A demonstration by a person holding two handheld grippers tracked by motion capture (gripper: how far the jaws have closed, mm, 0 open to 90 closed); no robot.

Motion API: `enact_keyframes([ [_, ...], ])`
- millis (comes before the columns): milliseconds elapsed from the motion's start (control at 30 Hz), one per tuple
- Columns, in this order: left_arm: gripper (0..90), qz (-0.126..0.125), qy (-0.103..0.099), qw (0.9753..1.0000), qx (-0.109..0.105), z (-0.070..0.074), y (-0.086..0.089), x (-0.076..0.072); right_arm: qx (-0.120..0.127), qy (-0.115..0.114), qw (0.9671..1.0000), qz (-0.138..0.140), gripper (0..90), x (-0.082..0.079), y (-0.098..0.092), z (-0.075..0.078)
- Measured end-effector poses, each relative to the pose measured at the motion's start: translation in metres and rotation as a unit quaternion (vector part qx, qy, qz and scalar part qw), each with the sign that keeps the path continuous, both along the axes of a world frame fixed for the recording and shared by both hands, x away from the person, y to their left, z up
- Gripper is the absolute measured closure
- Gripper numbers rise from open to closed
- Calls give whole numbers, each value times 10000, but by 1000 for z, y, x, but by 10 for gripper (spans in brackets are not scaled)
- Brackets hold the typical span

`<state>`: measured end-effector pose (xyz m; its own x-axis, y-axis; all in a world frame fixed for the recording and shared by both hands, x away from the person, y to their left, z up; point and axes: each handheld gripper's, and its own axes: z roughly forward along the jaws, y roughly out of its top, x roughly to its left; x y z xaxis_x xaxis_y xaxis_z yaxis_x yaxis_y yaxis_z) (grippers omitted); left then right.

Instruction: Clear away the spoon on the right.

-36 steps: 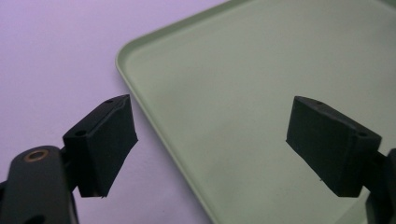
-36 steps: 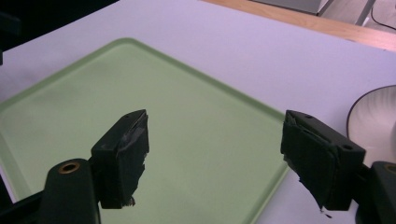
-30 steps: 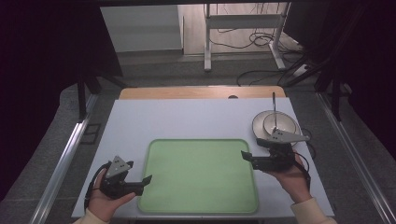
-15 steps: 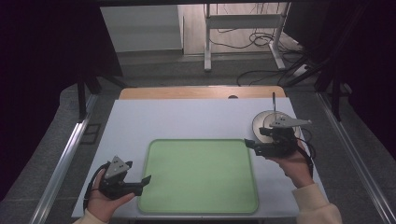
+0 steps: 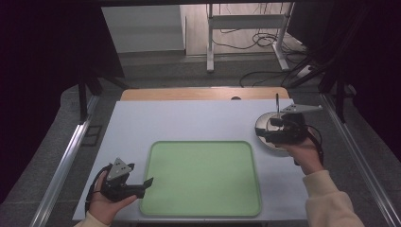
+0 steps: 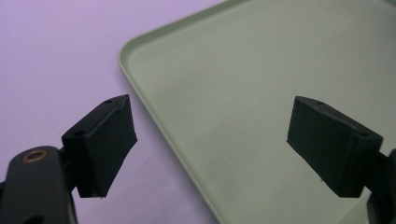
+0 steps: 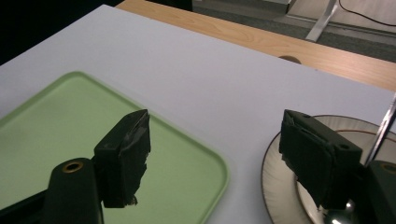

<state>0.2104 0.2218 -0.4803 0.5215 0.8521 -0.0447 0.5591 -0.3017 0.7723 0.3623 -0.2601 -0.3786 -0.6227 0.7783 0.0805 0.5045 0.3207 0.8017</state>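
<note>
Both tongs, left tongs [image 5: 148, 182] and right tongs [image 5: 259, 134], are black. Between them lies a plain pale green tray [image 5: 203, 177] on a white surface [image 5: 189, 120]. Under the right tongs sits a cream plate [image 7: 280, 168] with a thin brown rim line.

Lab-like recording bay: dark curtains [image 5: 42, 71], metal-frame stand [image 5: 246, 33], loose floor cables [image 5: 250, 45], railed white table [image 5: 189, 118].

Overhead plus two close jaw-level views
</note>
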Motion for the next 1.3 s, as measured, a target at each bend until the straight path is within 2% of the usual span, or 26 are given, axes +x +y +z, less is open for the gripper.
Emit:
enact_keyframes([
  [400,151,-9,13,10000,25,0,1,0,-222,40,9996,-194,255,28,-6,11],
  [633,150,-2,11,10000,8,0,2,0,-280,183,9988,-363,256,50,-13,8],
  [967,149,-7,16,10000,12,0,2,0,-235,182,9982,-520,264,71,-23,5],
  [1300,149,-6,20,10000,18,0,1,0,-264,386,9950,-878,260,96,-40,-10],
])
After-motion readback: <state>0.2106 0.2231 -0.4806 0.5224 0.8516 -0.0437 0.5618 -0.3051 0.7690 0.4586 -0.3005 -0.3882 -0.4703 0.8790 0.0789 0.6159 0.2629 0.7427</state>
